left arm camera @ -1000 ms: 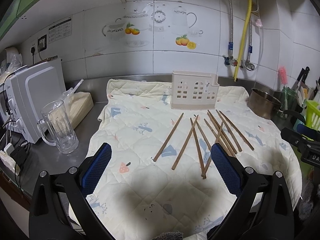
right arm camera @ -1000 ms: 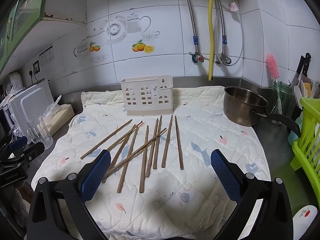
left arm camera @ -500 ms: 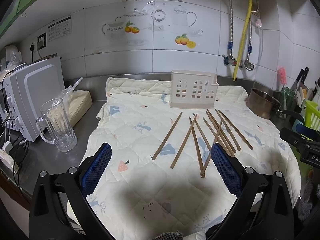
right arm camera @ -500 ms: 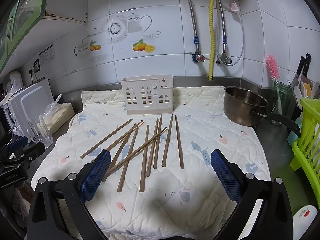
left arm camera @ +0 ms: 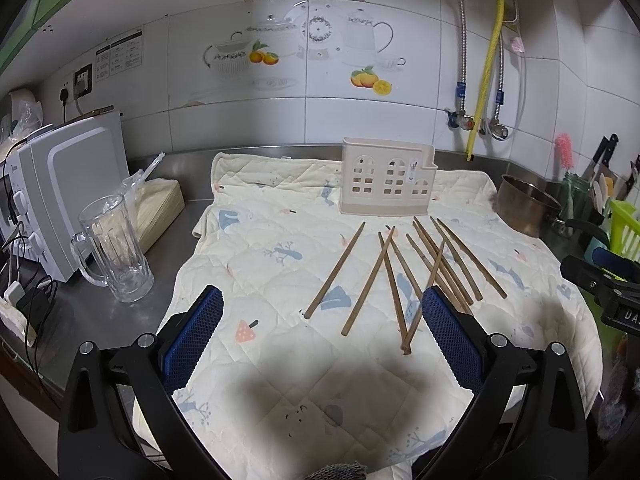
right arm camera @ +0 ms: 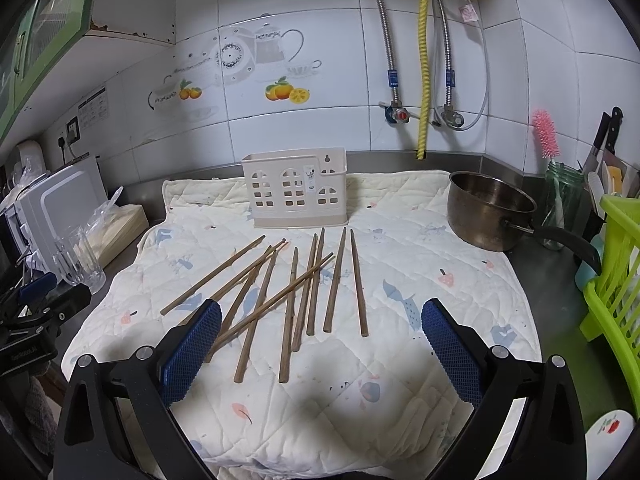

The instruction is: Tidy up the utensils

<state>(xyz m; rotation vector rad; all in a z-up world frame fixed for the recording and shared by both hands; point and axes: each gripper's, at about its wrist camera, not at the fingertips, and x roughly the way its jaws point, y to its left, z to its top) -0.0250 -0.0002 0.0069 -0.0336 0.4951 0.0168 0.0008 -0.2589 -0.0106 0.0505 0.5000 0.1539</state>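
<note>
Both grippers hover over the mat (left arm camera: 260, 248), holding nothing. The left gripper (left arm camera: 320, 336) has its fingers (left arm camera: 194, 334) wide apart, and the right gripper (right arm camera: 320, 338) likewise. The chopsticks (right arm camera: 296, 292) lie loose on the mat in a rough fan, some crossing, just in front of the holder (right arm camera: 296, 194), which stands upright near the wall. A pot (right arm camera: 490, 210) sits at the mat's right edge; a glass mug (left arm camera: 114, 248) stands on the table (left arm camera: 96, 308) to the left.

glass mug (left arm camera: 114, 248) upright on steel surface (left arm camera: 92, 308), left of quilted mat (left arm camera: 280, 360) | metal saucepan (right arm camera: 490, 210) on mat's right edge | pink brush (right arm camera: 545, 133) in jar | green rack (right arm camera: 616, 280) far right
</note>
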